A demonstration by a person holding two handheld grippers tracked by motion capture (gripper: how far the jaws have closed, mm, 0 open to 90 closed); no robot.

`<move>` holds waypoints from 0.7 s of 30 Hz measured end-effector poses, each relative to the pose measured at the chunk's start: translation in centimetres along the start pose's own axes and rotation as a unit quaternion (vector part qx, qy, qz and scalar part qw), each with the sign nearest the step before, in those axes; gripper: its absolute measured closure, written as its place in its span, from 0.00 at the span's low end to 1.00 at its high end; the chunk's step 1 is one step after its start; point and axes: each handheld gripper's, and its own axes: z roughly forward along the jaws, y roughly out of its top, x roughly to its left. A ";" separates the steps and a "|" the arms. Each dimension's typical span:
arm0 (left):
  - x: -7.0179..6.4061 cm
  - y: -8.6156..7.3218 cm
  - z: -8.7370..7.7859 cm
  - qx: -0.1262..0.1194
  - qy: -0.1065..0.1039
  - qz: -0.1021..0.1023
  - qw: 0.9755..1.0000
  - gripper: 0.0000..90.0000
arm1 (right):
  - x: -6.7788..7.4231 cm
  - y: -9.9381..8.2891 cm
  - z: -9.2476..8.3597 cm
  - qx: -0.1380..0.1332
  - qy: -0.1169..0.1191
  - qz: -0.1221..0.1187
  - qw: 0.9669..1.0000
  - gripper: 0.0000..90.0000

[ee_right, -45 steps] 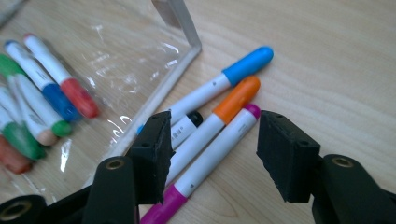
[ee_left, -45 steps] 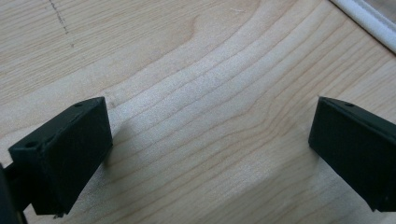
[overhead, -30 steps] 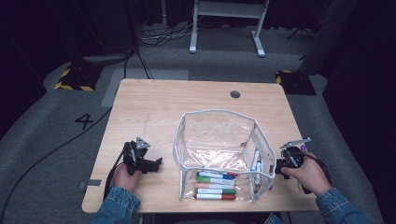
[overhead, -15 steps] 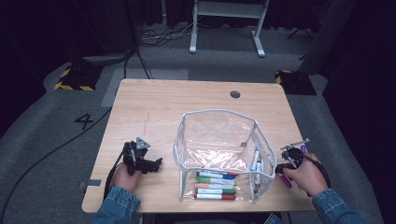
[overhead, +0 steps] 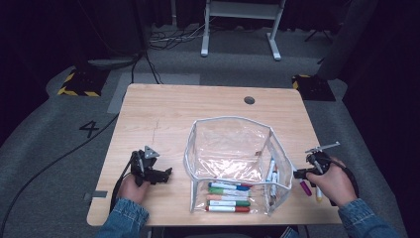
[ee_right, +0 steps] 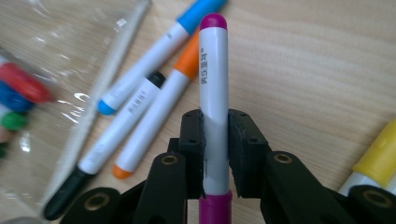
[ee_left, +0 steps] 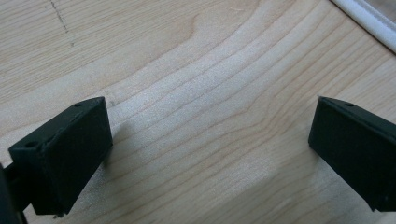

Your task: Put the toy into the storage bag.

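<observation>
table [overhead: 163, 114] bears all | pouch [overhead: 233, 148] clear, open, standing right of table centre, markers inside at its near wall | left gripper [overhead: 157, 174] left of pouch, resting on table, jaws wide, nothing between | right gripper [ee_right: 215, 140] right of pouch, jaws just closed onto purple marker [ee_right: 213, 93], clamped mid-barrel | blue, black, orange markers [ee_right: 154, 116] loose beside pouch

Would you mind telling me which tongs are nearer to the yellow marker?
Right. The right tongs, gripping a purple marker, are just beside the yellow marker; the left tongs rest across the pouch.
</observation>
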 end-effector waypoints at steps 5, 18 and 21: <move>0.0 0.0 0.0 0.000 0.000 0.000 1.000 0.00 | 0.3 0.8 -3.1 -0.037 0.025 -0.008 0.999 0.85; 0.0 0.0 0.0 0.000 0.000 0.000 1.000 0.00 | 2.8 3.0 -10.6 -0.106 0.055 -0.060 0.991 0.85; 0.0 0.0 0.0 0.000 0.000 0.000 1.000 0.00 | 3.6 3.6 -11.7 -0.114 0.060 -0.076 0.989 0.85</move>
